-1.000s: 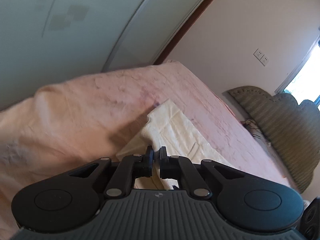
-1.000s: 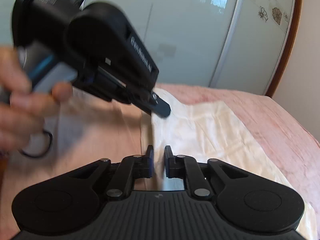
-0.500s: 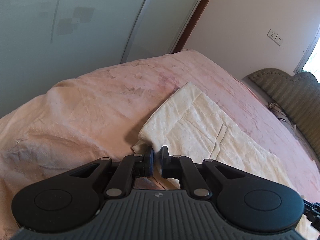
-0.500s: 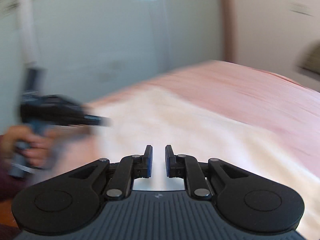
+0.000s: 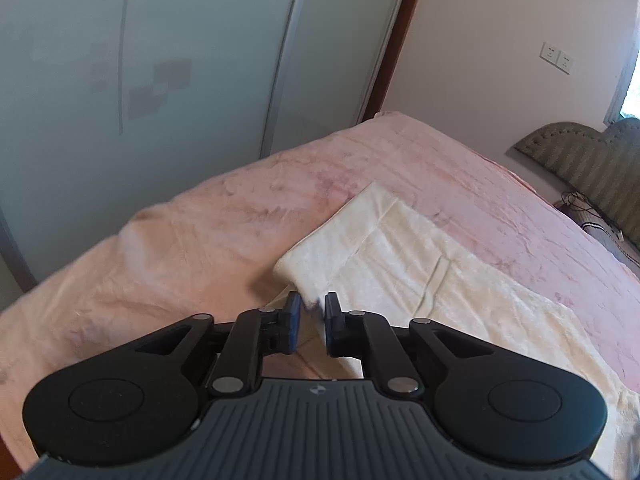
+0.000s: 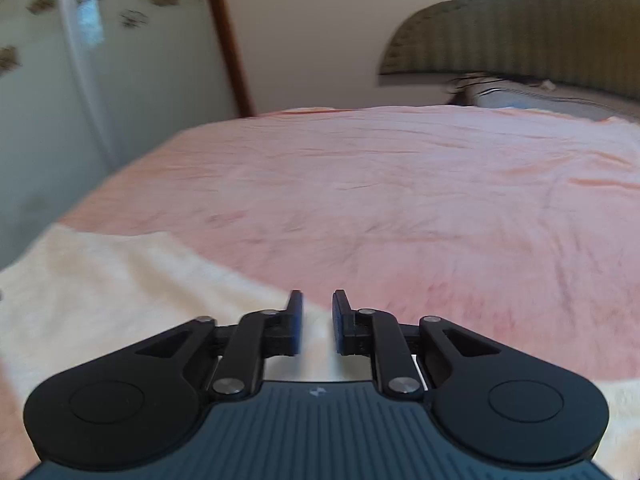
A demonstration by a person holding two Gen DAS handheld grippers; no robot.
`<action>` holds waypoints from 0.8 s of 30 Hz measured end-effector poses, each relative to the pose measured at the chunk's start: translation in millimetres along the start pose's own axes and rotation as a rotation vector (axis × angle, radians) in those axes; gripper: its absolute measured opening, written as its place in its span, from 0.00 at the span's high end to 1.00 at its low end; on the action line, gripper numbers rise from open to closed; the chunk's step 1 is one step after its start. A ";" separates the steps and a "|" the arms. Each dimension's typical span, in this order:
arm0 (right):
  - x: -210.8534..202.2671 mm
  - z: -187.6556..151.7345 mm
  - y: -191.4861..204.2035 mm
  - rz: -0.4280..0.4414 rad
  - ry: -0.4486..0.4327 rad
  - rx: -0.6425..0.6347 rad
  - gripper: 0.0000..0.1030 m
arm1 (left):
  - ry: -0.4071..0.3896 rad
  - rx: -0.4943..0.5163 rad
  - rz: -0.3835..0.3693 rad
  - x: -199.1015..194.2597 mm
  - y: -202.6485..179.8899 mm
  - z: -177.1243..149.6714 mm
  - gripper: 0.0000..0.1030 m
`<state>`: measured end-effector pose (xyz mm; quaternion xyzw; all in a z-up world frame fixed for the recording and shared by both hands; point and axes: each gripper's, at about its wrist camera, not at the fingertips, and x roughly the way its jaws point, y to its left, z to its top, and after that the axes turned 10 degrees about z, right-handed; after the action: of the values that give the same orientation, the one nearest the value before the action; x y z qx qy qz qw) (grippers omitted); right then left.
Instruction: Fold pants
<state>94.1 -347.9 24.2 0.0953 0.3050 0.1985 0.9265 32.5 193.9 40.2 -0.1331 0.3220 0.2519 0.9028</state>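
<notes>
Left wrist view: left gripper (image 5: 311,312) parted astride cream pants (image 5: 420,276) corner; right gripper (image 6: 317,320) parted, empty. Next: pinch corner, fold.

Pants (image 5: 440,280) cut off at right; headboard (image 6: 520,28) somewhat blurred.

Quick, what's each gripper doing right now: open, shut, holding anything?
Left gripper: open, a corner of the cream pants lies between the fingers, not clamped.
Right gripper: open, holding nothing, over the pants' edge on the pink bed cover.
</notes>
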 end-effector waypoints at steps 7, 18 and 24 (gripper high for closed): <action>12.4 -26.3 -14.1 -0.034 0.181 -0.059 0.81 | -0.077 0.199 -0.174 -35.4 -89.5 10.7 0.80; -17.4 -33.7 -19.7 -0.091 0.076 -0.021 0.80 | 0.116 0.663 -0.601 -40.0 -288.4 -75.3 0.59; -62.7 -50.5 -107.5 -0.275 0.003 0.154 0.80 | 0.191 0.759 -0.643 -30.3 -339.5 -129.6 0.59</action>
<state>50.8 -468.9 -15.0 0.1232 0.3311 0.0461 0.9344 129.1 -153.8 -11.7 0.0894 0.4147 -0.1868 0.8861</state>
